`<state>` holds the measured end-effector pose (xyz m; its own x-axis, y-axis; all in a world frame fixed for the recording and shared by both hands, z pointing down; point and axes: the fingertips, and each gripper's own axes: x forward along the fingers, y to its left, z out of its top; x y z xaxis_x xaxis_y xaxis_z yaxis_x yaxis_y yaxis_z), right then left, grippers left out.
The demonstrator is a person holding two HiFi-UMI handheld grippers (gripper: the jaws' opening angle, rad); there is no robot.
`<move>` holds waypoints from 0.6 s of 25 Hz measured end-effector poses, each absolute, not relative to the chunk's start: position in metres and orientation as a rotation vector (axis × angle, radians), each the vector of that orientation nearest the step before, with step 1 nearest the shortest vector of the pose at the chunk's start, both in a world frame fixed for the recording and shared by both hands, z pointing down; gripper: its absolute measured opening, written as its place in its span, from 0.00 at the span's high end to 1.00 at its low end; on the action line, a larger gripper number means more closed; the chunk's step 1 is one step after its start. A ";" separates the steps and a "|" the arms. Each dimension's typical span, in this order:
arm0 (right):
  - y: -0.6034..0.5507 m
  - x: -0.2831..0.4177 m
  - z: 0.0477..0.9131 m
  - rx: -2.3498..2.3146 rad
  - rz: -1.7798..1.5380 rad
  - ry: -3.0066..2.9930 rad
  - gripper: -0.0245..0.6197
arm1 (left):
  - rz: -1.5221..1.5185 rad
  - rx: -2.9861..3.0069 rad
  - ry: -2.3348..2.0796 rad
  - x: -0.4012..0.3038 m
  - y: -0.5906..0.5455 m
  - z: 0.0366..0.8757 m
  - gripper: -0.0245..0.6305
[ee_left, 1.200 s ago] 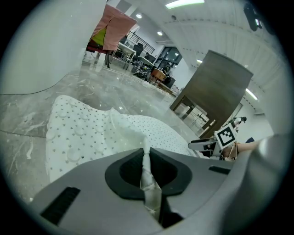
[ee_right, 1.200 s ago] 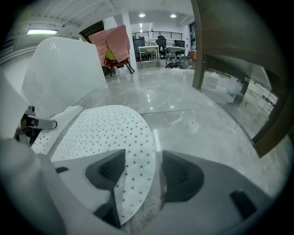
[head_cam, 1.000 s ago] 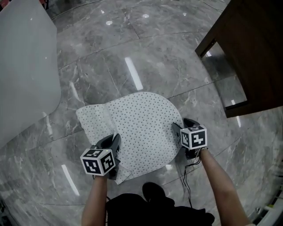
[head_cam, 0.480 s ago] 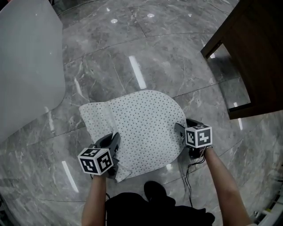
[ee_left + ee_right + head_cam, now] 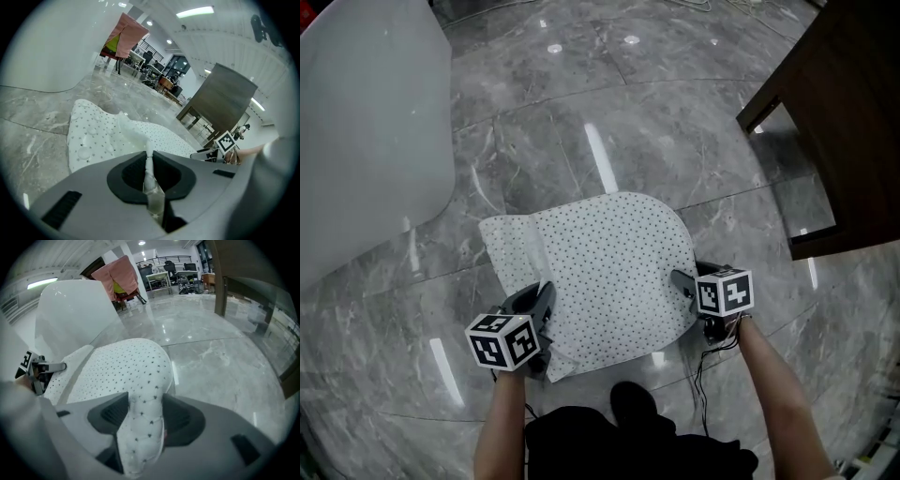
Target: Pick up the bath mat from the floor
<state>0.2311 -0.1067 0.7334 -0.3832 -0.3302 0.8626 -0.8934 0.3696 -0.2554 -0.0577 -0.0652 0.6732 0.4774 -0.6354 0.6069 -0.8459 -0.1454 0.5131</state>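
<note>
The bath mat [image 5: 614, 267], white with small dark dots, lies on the grey marble floor with its left part folded over. My left gripper [image 5: 542, 305] is shut on the mat's near left edge, and a thin fold [image 5: 149, 164] is pinched between the pads. My right gripper [image 5: 682, 281] is at the mat's right edge. A rounded fold of the mat [image 5: 143, 394] bulges between its jaws, which are closing around it and do not squeeze it.
A large white curved object [image 5: 366, 122] stands at the left. A dark wooden piece of furniture [image 5: 844, 122] on legs is at the right. The person's dark shoe [image 5: 633, 405] and a thin cable [image 5: 698, 370] lie near the mat's front edge.
The whole view has drifted slightly. The right gripper has edged a little to the right and stayed at the mat's right edge. The left gripper keeps its hold in place.
</note>
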 end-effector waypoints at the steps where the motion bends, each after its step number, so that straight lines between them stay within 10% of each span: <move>1: -0.104 0.227 0.733 1.048 0.967 -1.901 0.60 | 0.303 1.865 -1.246 -0.060 -0.063 0.672 0.92; 15: -0.081 0.178 0.669 1.042 1.009 -1.975 0.91 | 0.284 1.771 -1.481 -0.125 -0.009 0.621 0.93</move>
<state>0.1785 -0.0810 0.6690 -0.4501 -0.3445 0.8238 -0.8695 0.3795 -0.3163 -0.1255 -0.0090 0.6214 0.2915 -0.7283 0.6202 -0.9061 -0.0023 0.4232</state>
